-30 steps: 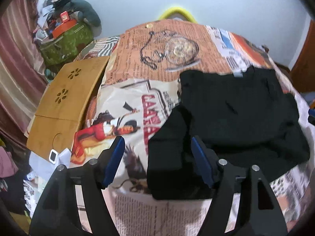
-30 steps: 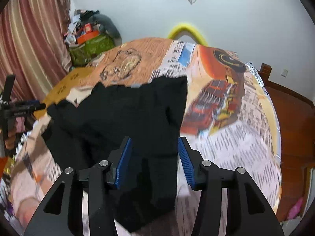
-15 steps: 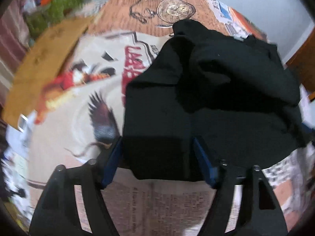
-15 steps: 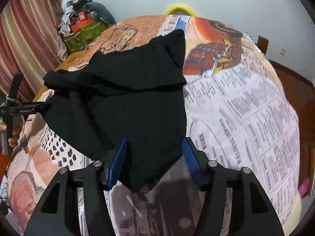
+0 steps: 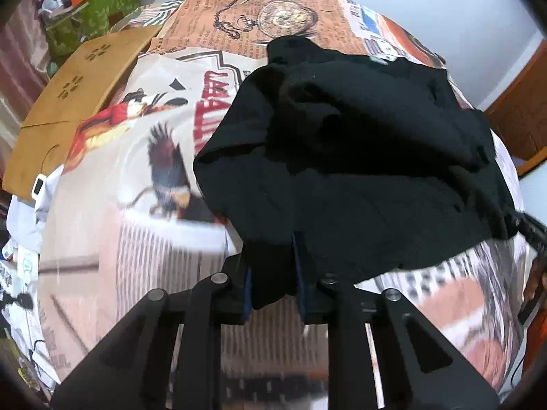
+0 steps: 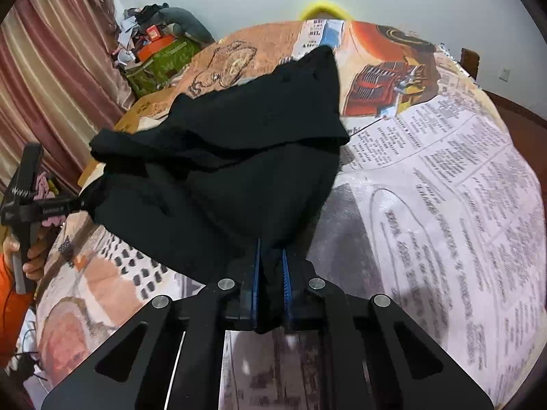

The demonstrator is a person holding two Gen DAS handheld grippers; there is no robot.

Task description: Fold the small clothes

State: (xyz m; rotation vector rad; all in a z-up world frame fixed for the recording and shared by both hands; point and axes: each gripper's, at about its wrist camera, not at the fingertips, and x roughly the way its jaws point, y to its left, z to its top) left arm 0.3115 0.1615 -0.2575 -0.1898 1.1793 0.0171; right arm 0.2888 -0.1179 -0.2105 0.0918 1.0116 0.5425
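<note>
Both grippers have come down onto the near hem of the black garment since a second ago, when their fingers stood wide apart above it, and the cloth has bunched up from lying flat. On the left gripper the jaws are closing, with a fold of the garment's near left corner caught between the blue pads and hanging down past them. On the right gripper the jaws are closing too, the blue fingers drawn almost together with a thin tuck of the near right corner pinched between them.

From the right wrist view the garment sags between the two grips, its near edge lifted off the bed while its far part lies on the printed newspaper-pattern sheet, one corner pointing to the far side. At the left of that view the left gripper shows side-on at the garment's corner, held by a hand with an orange sleeve below it.

In the left wrist view a wooden board with flower cut-outs lies at the far left beside the bed, a green box beyond it. A reddish curtain hangs at the left.
</note>
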